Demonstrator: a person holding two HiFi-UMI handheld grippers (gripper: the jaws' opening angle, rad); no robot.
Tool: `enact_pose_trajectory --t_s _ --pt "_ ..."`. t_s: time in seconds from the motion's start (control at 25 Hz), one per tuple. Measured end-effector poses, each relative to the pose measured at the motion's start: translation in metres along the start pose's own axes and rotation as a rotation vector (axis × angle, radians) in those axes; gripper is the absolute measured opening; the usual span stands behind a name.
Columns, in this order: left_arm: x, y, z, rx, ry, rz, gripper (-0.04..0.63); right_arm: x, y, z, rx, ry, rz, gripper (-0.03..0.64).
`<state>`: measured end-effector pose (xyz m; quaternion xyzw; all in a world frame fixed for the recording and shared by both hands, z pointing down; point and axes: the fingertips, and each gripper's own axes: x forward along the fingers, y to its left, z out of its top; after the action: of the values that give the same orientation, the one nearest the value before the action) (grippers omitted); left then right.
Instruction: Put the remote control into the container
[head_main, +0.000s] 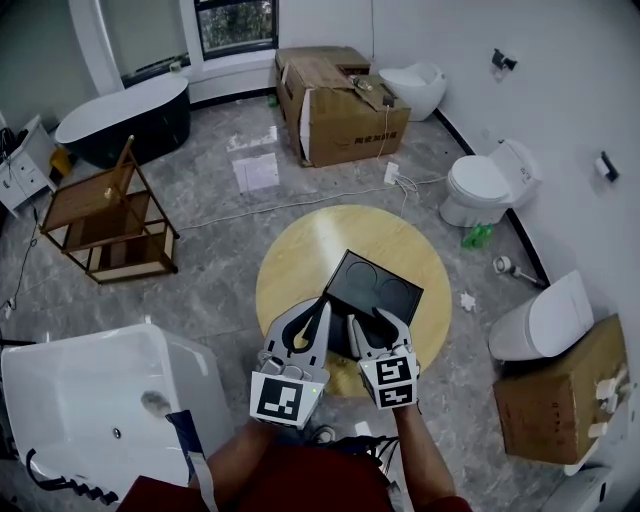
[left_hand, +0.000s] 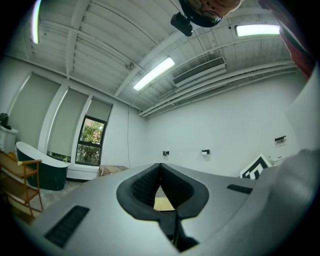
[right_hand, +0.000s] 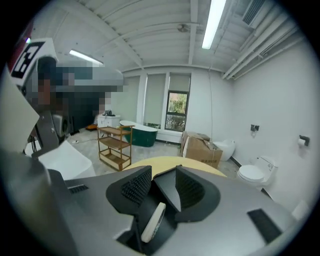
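left hand-held gripper (head_main: 322, 308) jaws together. right hand-held gripper (head_main: 367, 322) jaws apart. Both side by side, pointing forward.

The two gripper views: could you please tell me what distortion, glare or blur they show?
Left gripper view: strong fisheye bending, black corners, ceiling light blown out. Right gripper view: same bending, its own fingers slightly soft up close.

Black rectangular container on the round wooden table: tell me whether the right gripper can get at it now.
Likely yes. The right gripper has its jaws apart with a corner of the black rectangular container between them, and no obstacle shows in the way.
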<state>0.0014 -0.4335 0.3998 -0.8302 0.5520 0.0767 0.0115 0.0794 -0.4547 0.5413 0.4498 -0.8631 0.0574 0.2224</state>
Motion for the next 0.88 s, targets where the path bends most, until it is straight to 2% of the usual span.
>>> enact_pose_trajectory --t_s 0.28,0.44,0.6,0.88 --pt "-0.002 -0.008 0.004 0.005 -0.004 0.002 0.015 -0.057 -0.009 0.06 0.027 -0.196 -0.052 0.143" --pt "-0.002 -0.016 0.007 0.011 -0.011 0.0 0.015 -0.086 -0.014 0.077 0.011 -0.291 -0.09 0.143" --pt "-0.006 -0.024 0.009 0.012 -0.015 -0.006 0.015 -0.118 -0.015 0.107 0.039 -0.472 -0.136 0.143" --pt "-0.01 -0.034 0.012 0.01 -0.01 -0.009 0.015 -0.146 -0.012 0.128 0.056 -0.566 -0.167 0.143"
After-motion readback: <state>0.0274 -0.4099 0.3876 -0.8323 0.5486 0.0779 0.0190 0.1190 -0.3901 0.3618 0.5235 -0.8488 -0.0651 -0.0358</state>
